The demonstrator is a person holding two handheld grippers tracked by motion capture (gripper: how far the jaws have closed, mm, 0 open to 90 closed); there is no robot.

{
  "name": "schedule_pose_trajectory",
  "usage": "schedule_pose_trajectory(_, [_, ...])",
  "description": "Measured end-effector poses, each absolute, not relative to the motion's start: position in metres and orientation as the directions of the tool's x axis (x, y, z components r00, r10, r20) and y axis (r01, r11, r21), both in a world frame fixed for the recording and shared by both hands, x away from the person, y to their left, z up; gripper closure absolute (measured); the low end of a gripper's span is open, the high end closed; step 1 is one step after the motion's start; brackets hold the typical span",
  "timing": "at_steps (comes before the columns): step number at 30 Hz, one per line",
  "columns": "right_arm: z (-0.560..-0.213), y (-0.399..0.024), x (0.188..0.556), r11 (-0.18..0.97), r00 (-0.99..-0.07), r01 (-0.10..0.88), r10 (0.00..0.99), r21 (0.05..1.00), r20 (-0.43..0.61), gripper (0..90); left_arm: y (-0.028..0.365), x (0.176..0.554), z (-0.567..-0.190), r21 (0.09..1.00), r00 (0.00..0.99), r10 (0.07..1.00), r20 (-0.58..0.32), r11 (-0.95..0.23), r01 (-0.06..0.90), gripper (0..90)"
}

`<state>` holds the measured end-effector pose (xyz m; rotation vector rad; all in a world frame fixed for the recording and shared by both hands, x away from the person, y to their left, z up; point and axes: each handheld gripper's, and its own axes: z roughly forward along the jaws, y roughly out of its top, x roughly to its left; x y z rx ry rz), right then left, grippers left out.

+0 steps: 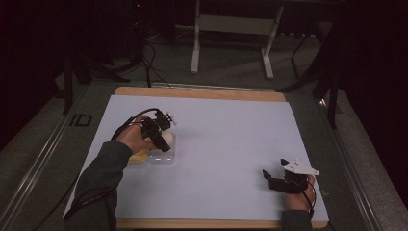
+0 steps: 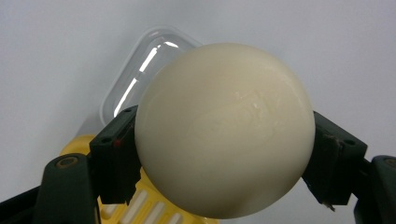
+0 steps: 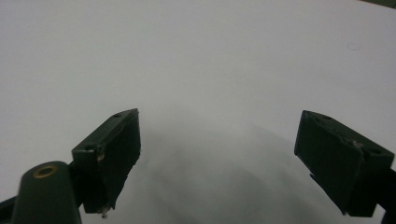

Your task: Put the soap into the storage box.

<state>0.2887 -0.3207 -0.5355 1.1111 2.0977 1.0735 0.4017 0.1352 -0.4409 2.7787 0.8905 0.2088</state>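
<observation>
On the left, the left gripper (image 2: 224, 154) has its two black fingers (image 2: 114, 156) clamped on either side of a smooth cream-white egg (image 2: 224, 128), carried above a clear plastic tray (image 2: 140, 65) with a yellow slotted piece (image 2: 140, 205) just below the fingers, probably so it can be set down into one of them. Nothing lies between the egg and those containers. Well apart on the right, the right gripper (image 3: 219, 158) rests with its fingers spread wide and empty over the bare white sheet (image 3: 196, 56).
</observation>
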Motion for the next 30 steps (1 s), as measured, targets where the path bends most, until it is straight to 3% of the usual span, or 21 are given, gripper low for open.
schedule_pose_trajectory(30, [-0.536,-0.32,0.288,0.347,-0.521,0.426,0.849,0.835,-0.087,14.5,0.178,0.401,-0.443,0.256,0.745,0.665,0.058,-0.731,0.633,24.4])
